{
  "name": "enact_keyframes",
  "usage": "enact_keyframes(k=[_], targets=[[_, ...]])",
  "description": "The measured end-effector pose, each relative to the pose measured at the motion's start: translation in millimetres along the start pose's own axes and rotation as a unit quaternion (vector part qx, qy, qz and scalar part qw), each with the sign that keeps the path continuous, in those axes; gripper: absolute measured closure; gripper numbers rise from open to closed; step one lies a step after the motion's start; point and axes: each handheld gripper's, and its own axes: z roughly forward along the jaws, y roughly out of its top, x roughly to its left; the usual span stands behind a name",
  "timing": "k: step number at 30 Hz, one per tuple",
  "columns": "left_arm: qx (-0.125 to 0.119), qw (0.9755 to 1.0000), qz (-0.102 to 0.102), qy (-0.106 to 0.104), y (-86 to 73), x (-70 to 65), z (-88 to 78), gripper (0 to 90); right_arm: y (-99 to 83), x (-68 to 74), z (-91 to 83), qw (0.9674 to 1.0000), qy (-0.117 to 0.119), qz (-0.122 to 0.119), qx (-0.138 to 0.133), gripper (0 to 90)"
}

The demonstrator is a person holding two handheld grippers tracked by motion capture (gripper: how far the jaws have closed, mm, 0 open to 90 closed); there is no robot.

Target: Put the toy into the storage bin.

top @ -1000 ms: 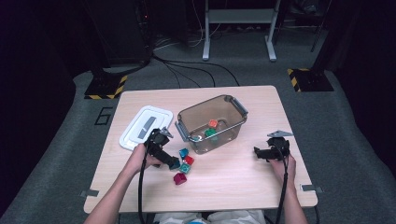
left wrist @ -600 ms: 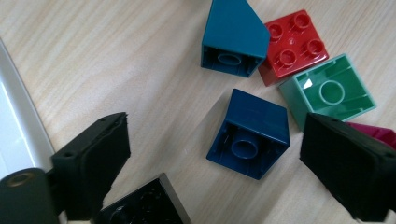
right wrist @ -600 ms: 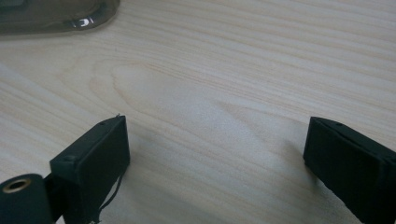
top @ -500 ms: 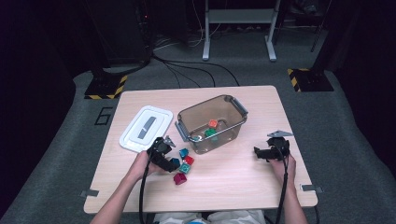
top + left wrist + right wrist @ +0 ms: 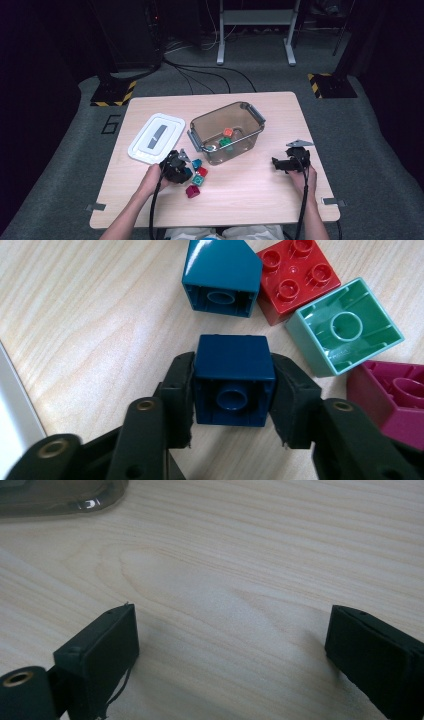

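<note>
Big "6" marked on the grey floor (image 5: 60, 150), approx 9 o'clock of the desk (image 5: 260, 200); no other legible txt anywhere.

Pale wooden table (image 5: 260, 200) on grey carpet floor (image 5: 380, 150), dim room, black cables (image 5: 200, 75) trailing behind, grey metal stand (image 5: 255, 30), yellow-and-black striped bases (image 5: 330, 85) either side, what looks like a 6 (image 5: 111, 123) marked on the floor.

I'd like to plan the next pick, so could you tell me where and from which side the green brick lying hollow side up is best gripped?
Grip the green brick across two opposite outer walls, coming straight down from above. Its flat, parallel walls suit the pads. The pair along the diagonal looks freer; the red brick and magenta brick crowd the other sides. The left gripper is shut on the dark blue brick.
</note>
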Motion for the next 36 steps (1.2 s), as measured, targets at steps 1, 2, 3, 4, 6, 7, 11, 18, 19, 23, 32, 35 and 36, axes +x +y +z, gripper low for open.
enact_keyframes(k=[1,2,3,4,6,7,11,18,19,23,32,35,36], targets=[[0.0,1.0,-0.002,0.0,0.0,0.0,-0.2,57.9,0.0,0.0,0.0,1.0,0.0,0.0,0.0,6.6],[-0.001,1.0,-0.002,0.0,0.1,0.0,-0.3,58.2,0.0,-0.4,0.1,1.0,0.0,-0.002,-0.001,6.5],[0.0,1.0,-0.002,0.0,0.2,0.2,-0.5,58.3,0.0,-0.1,0.0,1.0,0.0,-0.001,0.0,6.5],[-0.002,1.0,-0.003,-0.003,0.3,0.6,-0.8,58.5,0.0,0.0,0.0,1.0,0.0,0.0,0.0,6.5],[-0.003,0.9999,-0.002,-0.009,0.6,0.7,-2.1,58.6,0.0,-0.1,0.0,1.0,0.0,0.0,0.0,6.5],[-0.004,0.9999,-0.002,-0.01,0.9,0.8,-3.3,58.6,0.0,-0.1,0.0,1.0,0.0,0.0,0.0,6.5],[-0.011,0.9999,-0.003,-0.012,2.9,1.9,-9.7,58.6,0.0,-0.1,0.0,1.0,0.0,0.0,0.0,6.5],[-0.019,0.9997,0.003,-0.012,9.9,4.9,-25.9,58.7,-0.1,-0.4,0.2,1.0,0.0,-0.002,-0.001,6.5],[-0.023,0.9996,0.003,-0.014,10.8,5.4,-28.3,58.7,0.0,0.0,0.0,1.0,0.0,0.0,0.0,6.5],[-0.029,0.9995,0.003,-0.011,14.8,7.2,-38.0,58.7,-0.1,-0.3,0.1,1.0,0.0,-0.002,-0.001,6.5],[-0.034,0.9993,0.01,-0.005,27.1,15.3,-62.8,58.7,0.1,0.0,0.0,1.0,0.0,0.0,0.0,6.5],[-0.04,0.9992,0.011,-0.001,31.5,18.3,-71.3,58.7,0.0,-0.1,0.1,1.0,0.0,-0.001,0.0,6.5],[-0.04,0.9991,0.013,0.0,33.6,20.1,-75.0,58.7,-0.1,-0.4,0.1,1.0,0.0,-0.002,-0.001,6.5]])
